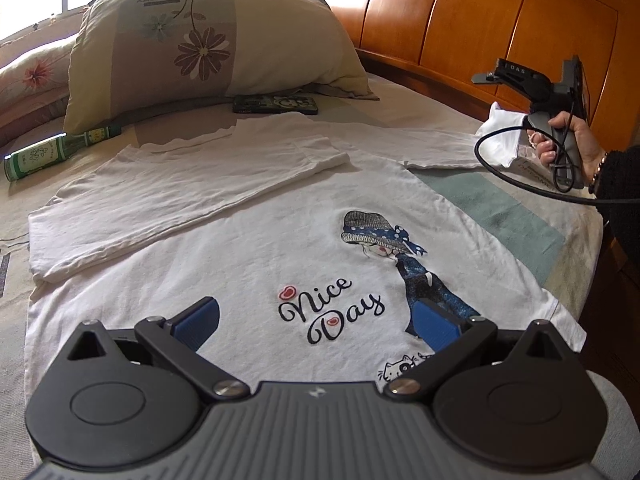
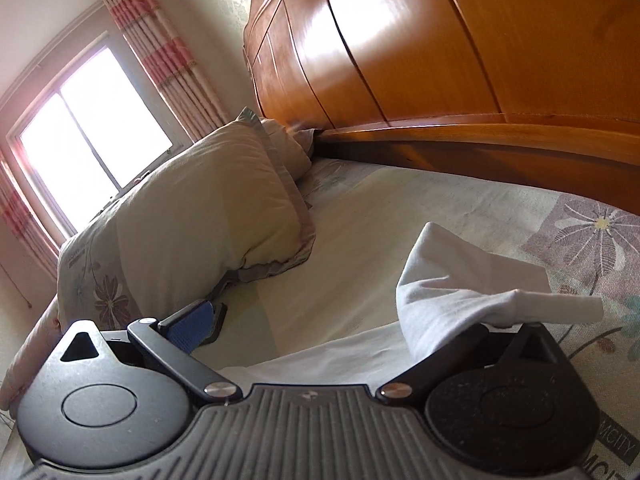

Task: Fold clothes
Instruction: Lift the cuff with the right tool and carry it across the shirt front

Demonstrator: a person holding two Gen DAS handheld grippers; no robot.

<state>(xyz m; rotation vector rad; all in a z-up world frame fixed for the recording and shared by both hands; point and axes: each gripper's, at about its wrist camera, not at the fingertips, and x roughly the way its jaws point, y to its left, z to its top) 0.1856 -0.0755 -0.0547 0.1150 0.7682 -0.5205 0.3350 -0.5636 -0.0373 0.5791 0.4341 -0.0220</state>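
White T-shirt (image 1: pixel 280 248) spread on the bed (image 1: pixel 516 220) — one sleeve already folded in.
The left gripper (image 1: pixel 316 320) is held over the hem, jaws wide apart and empty; the right gripper (image 2: pixel 320 320), near the headboard (image 2: pixel 420 60) edge, is seen with jaws spread — sleeve cloth draped over one finger.

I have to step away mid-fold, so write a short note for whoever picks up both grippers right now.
Left gripper: open, hovering over the shirt's printed front, holding nothing.
Right gripper: jaws apart, with the far sleeve's cuff draped over one finger; grip looks loose.
Shirt lies flat on the bed, print up.
Done: one sleeve folded across the body.
Left: bring the far sleeve in, then fold the body.
Bottle and phone lie by the pillow.
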